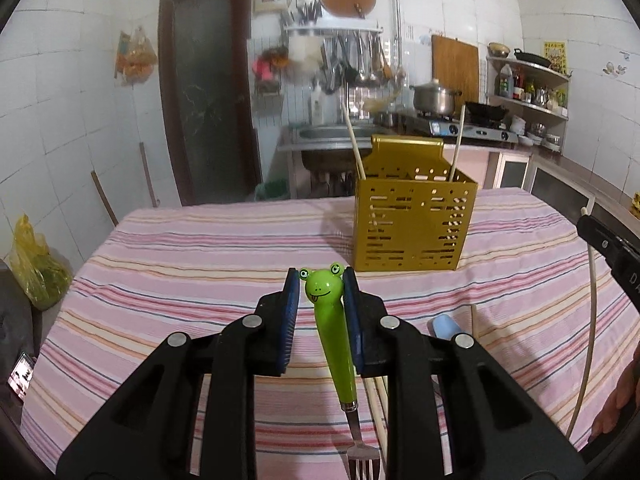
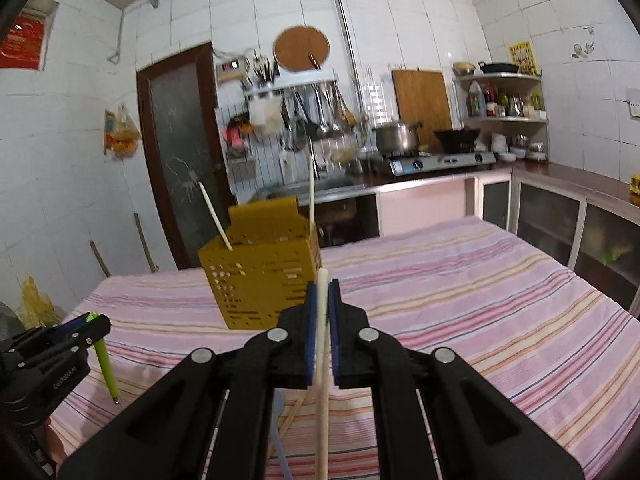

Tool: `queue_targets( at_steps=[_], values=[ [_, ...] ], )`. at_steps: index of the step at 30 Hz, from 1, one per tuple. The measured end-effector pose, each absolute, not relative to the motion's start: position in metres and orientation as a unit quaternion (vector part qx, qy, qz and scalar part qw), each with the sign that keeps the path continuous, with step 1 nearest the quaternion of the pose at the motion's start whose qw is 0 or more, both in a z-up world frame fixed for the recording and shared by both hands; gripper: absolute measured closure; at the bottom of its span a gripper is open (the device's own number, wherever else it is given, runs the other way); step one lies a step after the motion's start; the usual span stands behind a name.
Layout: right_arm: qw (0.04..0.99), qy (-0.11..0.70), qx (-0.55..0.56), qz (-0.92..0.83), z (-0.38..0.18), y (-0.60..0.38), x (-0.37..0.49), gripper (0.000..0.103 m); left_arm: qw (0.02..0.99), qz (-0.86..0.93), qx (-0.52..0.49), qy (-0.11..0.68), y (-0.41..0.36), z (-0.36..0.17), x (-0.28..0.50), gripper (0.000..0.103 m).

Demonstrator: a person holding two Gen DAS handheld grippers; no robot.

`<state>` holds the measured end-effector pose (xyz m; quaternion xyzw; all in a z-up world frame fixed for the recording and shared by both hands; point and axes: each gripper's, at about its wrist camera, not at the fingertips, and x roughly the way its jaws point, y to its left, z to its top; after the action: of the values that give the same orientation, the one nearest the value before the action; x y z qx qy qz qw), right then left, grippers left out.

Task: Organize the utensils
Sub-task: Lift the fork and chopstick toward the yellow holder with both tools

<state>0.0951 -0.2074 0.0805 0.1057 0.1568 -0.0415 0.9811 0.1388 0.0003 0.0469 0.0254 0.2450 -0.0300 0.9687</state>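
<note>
**Green glazed fork and pale chopstick, both lifted clear of the cloth**

Green, glossy, frog-faced: the fork [image 1: 334, 340] sits in your left gripper [image 1: 320, 280], head end up between the blue pads [image 1: 290, 316], tines hanging low toward the bottom edge of the left wrist view. The jaws are clenched on its handle. Holding it by the thick end lets the metal part drop first into a slot, as far as you can judge.

Pale wood: one chopstick [image 2: 322, 344] is pinched in your right gripper [image 2: 322, 286], jaws closed tight on it, the stick upright and running down out of the picture.

Gold perforated metal: the utensil caddy [image 1: 414, 224] stands on the striped tablecloth [image 1: 200, 248], ahead of both grippers and apart from them. Two chopsticks already lean in it, one at each end [image 1: 354, 144].

Left on the cloth below your grippers: further chopsticks [image 1: 378, 404] and a light blue handle [image 1: 442, 326].

Hard to make out:
- The caddy's inner dividers; you cannot tell which compartment is which.
- The lower tip of the held chopstick, cut off by the frame.
- What the blue handle belongs to; the gripper body covers most of it.
- The fork's tines, partly cropped.
</note>
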Motion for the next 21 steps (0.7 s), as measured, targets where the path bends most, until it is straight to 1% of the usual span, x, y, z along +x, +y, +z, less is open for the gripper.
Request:
queue_targets(
  at_steps=[6,21],
  values=[
    [0.984,0.141,0.103,-0.039,0.084,-0.209,0.075,0.097,0.977,-0.021,0.024,0.21,0.006,0.051,0.114,0.082],
    [0.99,0.097,0.1,-0.035,0.099,-0.209,0.05,0.097,0.982,-0.016,0.011,0.19,0.017,0.06,0.097,0.082]
  ],
)
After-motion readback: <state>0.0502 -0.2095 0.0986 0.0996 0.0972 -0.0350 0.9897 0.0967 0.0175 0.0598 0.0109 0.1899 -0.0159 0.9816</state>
